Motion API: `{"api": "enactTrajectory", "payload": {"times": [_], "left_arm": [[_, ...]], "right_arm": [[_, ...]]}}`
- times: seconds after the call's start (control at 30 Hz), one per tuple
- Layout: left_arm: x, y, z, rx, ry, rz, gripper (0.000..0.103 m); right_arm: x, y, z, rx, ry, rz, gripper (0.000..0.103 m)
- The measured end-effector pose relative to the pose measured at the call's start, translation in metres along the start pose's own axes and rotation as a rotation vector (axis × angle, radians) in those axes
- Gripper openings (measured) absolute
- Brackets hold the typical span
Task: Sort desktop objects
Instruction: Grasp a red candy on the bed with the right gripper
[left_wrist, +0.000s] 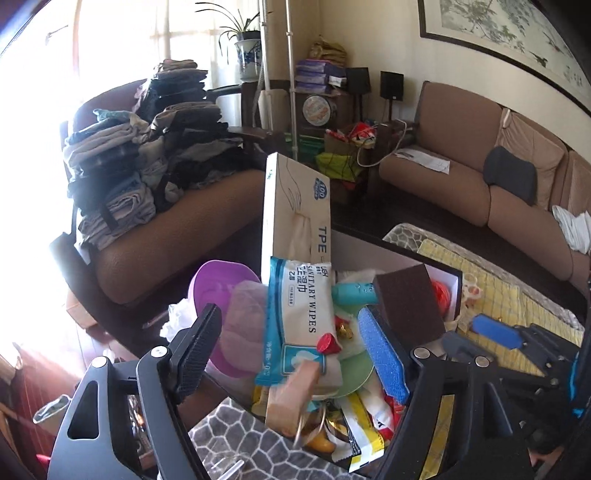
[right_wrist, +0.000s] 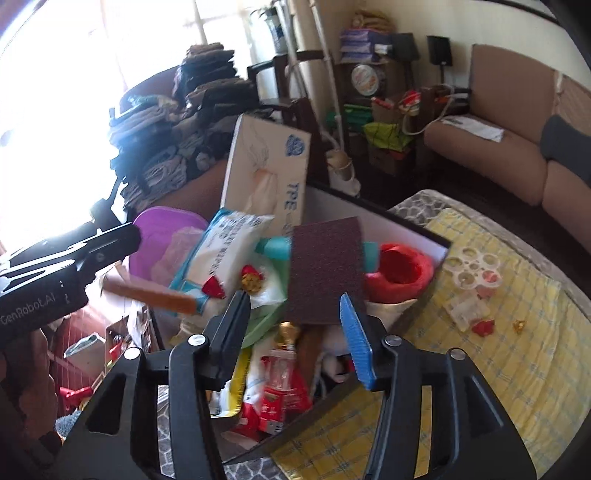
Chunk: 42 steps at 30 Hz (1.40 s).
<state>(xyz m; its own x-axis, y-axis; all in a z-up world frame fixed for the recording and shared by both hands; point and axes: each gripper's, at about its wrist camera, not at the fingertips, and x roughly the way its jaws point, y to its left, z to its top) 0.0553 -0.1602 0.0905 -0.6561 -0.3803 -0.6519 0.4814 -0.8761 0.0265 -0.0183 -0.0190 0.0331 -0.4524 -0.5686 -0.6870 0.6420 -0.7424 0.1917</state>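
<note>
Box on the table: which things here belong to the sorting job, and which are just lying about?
Job:
box
wipes pack
brown sponge
glove carton
red coil
plastic ring holder

Lying about:
clothes pile
sofa
potted plant

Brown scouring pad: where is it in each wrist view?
Left wrist: brown scouring pad right of centre, on the box's pile, above the blue finger pad.
Right wrist: brown scouring pad centre, just above the tool's fingers.
Shared landmark: wet wipes pack, to its left in both.
</note>
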Motion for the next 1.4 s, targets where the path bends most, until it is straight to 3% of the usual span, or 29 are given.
{"api": "enactTrajectory", "payload": {"times": [0.37, 0.67, 0.77, 0.9, 1.03, 1.13, 1.17, 1.2, 1.3, 1.4], "left_arm": [[0.004, -0.012, 0.001, 0.027, -0.003, 0.021, 0.085], [-0.002, -0.022, 0.003, 0.048, -0.027, -0.016, 0.085], [-0.001, -0.031, 0.007, 0.036, -0.040, -0.135, 0.085], [0.005, -0.069, 0.006, 0.068, -0.006, -0.413, 0.085], [0.001, -0.111, -0.002, 0.181, -0.007, -0.428, 0.085], [0.002, -0.131, -0.003, 0.151, -0.046, -0.450, 0.087], [0.004, -0.138, -0.003, 0.133, -0.064, -0.466, 0.087], [0.006, -0.146, -0.005, 0.124, -0.076, -0.503, 0.088], [0.017, -0.167, -0.011, 0.126, -0.030, -0.663, 0.088], [0.024, -0.187, -0.019, 0.155, -0.007, -0.661, 0.088]], "right_arm": [[-0.050, -0.092, -0.005, 0.215, -0.090, -0.112, 0.054], [-0.068, -0.120, -0.013, 0.262, -0.109, -0.148, 0.055], [-0.066, -0.133, -0.017, 0.286, -0.093, -0.186, 0.055], [-0.054, -0.159, -0.024, 0.323, -0.068, -0.272, 0.055], [0.010, -0.198, -0.034, 0.314, 0.036, -0.323, 0.055], [0.076, -0.231, -0.053, 0.335, 0.147, -0.356, 0.037], [0.088, -0.239, -0.059, 0.346, 0.161, -0.370, 0.035], [0.099, -0.247, -0.065, 0.358, 0.155, -0.373, 0.035], [0.106, -0.256, -0.071, 0.386, 0.029, -0.332, 0.035], [0.118, -0.254, -0.074, 0.381, 0.037, -0.291, 0.033]]}}
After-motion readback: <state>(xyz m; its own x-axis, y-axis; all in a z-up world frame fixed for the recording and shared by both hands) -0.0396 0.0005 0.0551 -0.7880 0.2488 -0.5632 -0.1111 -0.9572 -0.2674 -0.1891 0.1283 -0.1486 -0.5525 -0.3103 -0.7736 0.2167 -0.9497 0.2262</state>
